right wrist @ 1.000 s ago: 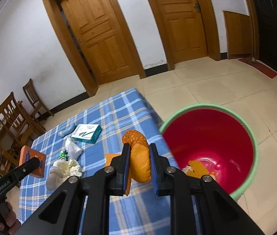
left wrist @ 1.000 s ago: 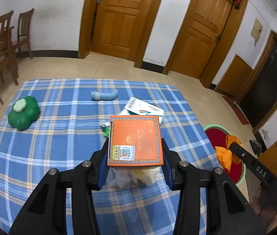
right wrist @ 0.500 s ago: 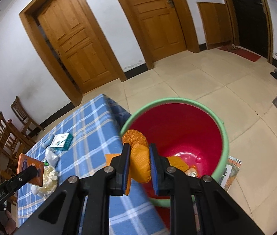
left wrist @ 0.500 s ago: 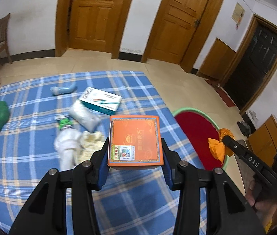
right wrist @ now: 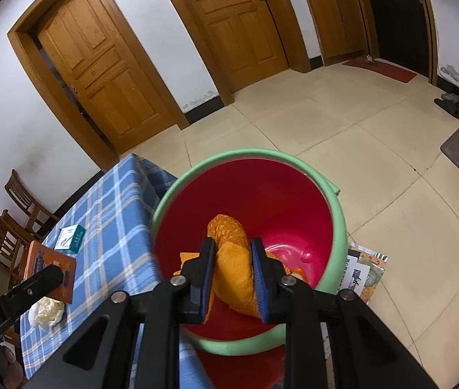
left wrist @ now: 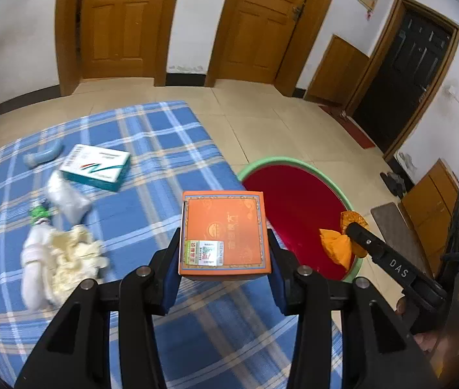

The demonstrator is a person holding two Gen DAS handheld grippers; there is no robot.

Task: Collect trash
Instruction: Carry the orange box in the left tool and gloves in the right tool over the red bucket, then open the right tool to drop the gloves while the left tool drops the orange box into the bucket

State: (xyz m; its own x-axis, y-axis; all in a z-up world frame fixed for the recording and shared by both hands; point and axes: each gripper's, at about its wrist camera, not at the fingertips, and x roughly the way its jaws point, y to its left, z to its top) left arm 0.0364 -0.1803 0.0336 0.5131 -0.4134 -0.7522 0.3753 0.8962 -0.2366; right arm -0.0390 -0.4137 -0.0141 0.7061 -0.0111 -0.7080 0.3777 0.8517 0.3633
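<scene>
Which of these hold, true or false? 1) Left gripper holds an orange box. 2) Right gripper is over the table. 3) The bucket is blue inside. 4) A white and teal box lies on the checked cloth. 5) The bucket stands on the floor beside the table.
1) True: the left gripper clamps the orange box.
2) False: the right gripper, with an orange bag between its jaws, is over the bucket.
3) False: it is red inside with a green rim.
4) True: the white and teal box lies on the checked cloth.
5) True.
</scene>
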